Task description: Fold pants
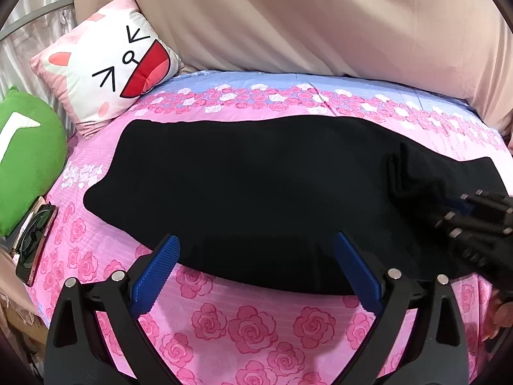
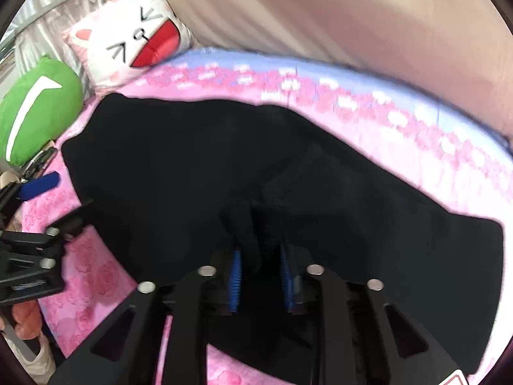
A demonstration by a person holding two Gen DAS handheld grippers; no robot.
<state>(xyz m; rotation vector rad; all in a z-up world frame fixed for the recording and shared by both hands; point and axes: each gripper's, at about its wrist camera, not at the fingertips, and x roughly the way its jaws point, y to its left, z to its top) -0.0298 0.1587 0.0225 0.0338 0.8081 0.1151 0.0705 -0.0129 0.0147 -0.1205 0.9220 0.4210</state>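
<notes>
Pants [image 1: 243,186] lie lengthwise on the bed [image 1: 256,327], unfolded crosswise; your right gripper [image 2: 260,256] pinches a fabric bunch, left gripper [image 1: 256,266] spread empty.

A bed [image 1: 256,320] under a pink rose-print sheet ran along a beige draped curtain [image 1: 288,16], with a cat-face cushion [image 1: 109,64] and a green plush pillow [image 1: 29,160] at its far-left corner

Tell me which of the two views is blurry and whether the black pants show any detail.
Left wrist view: sharp, rose sheet crisp, edges bent by the fisheye. Right wrist view: smeared by motion, the roses washed out. The pants read as a near-flat black mass in both; only faint folds show.
</notes>
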